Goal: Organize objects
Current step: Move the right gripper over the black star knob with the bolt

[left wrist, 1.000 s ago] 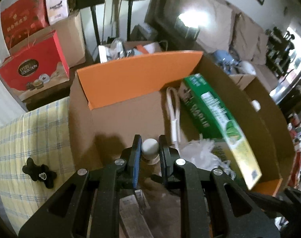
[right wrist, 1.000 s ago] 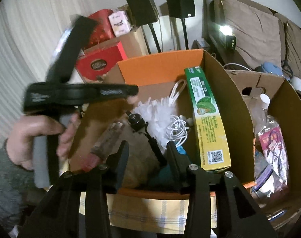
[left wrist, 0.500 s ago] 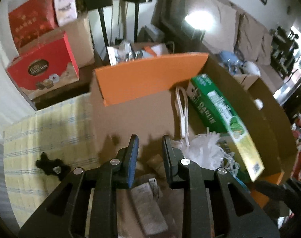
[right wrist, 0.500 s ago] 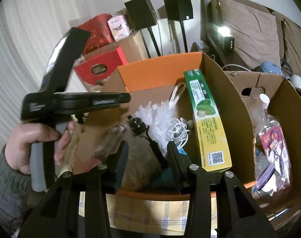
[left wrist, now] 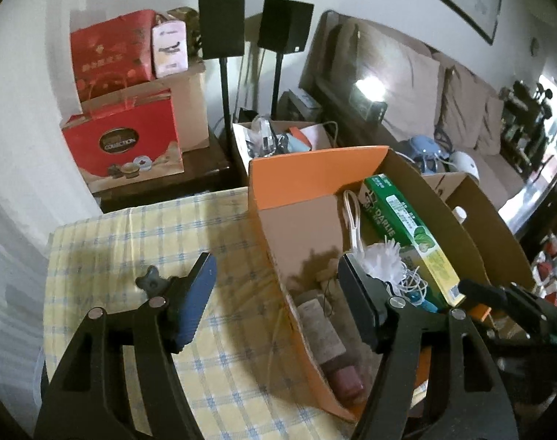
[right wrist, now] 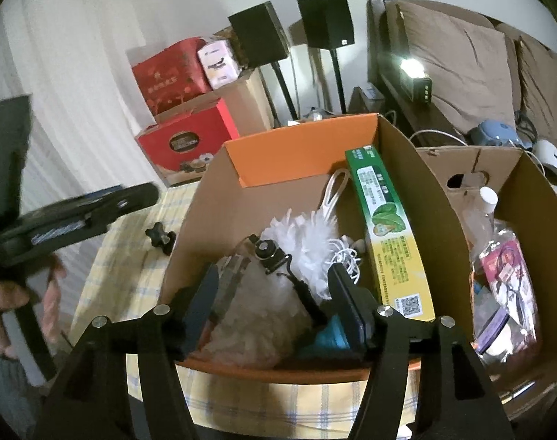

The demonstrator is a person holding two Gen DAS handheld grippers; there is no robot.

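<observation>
The black star knob [left wrist: 152, 281] lies loose on the yellow checked cloth [left wrist: 131, 242], left of centre in the left wrist view and just beyond the tip of the left finger [left wrist: 197, 300]; in the right wrist view the same knob [right wrist: 160, 237] sits left of centre, just outside the left wall of the cardboard box [right wrist: 190, 220]; it looks like the one piece not yet put away, so I judge it the next thing to fetch. It lies left of the gap of the left gripper [left wrist: 278, 308], whose jaws stand wide apart and hold nothing, and that gap straddles the box's orange-edged wall [left wrist: 278, 278] rather than the knob; the coming move would call for a swing to the left and down. The knob is squat and lobed, with no clear long axis; whether its stud points up or sideways is too small to tell; a lobe juts toward the upper right of the left wrist view.

The left gripper is much the nearer; the right gripper [right wrist: 275, 304] hangs over the near rim of the box, jaws also apart and empty, above a white fluffy duster [right wrist: 308, 234], a black strap clip [right wrist: 267, 253] and a green carton [right wrist: 385, 227] leaning along the right wall.
</observation>
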